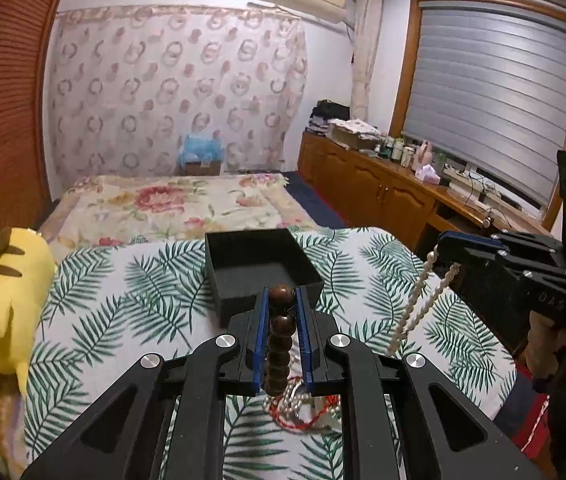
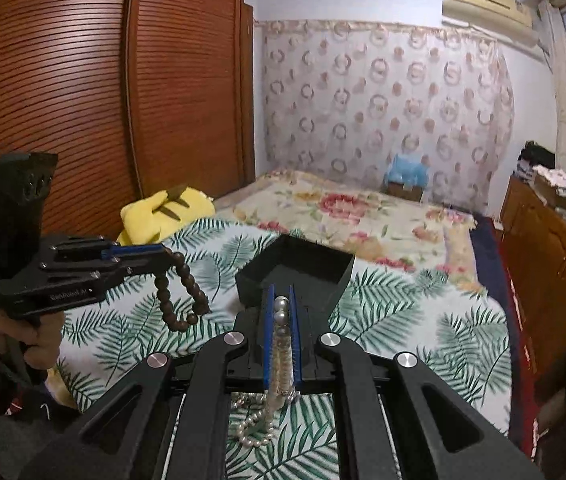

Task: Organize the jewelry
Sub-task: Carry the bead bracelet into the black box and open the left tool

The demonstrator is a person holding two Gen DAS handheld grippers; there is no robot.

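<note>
My left gripper (image 1: 281,294) is shut on a brown wooden bead bracelet (image 1: 281,344), lifted above the leaf-print cloth; from the right wrist view the bracelet (image 2: 181,292) hangs from that gripper (image 2: 165,254). My right gripper (image 2: 281,300) is shut on a white pearl necklace (image 2: 279,340); in the left wrist view the necklace (image 1: 419,300) dangles from that gripper (image 1: 441,250). An open, empty black box (image 1: 261,268) stands on the cloth just ahead of both grippers, and it also shows in the right wrist view (image 2: 299,276). More pearls and a red cord (image 1: 303,408) lie on the cloth under my left gripper.
A yellow plush toy (image 1: 3,300) lies at the cloth's left edge. A floral blanket (image 1: 171,204) covers the bed beyond the box. A wooden cabinet (image 1: 383,188) with bottles runs along the right wall. A wooden wardrobe (image 2: 83,100) stands at left.
</note>
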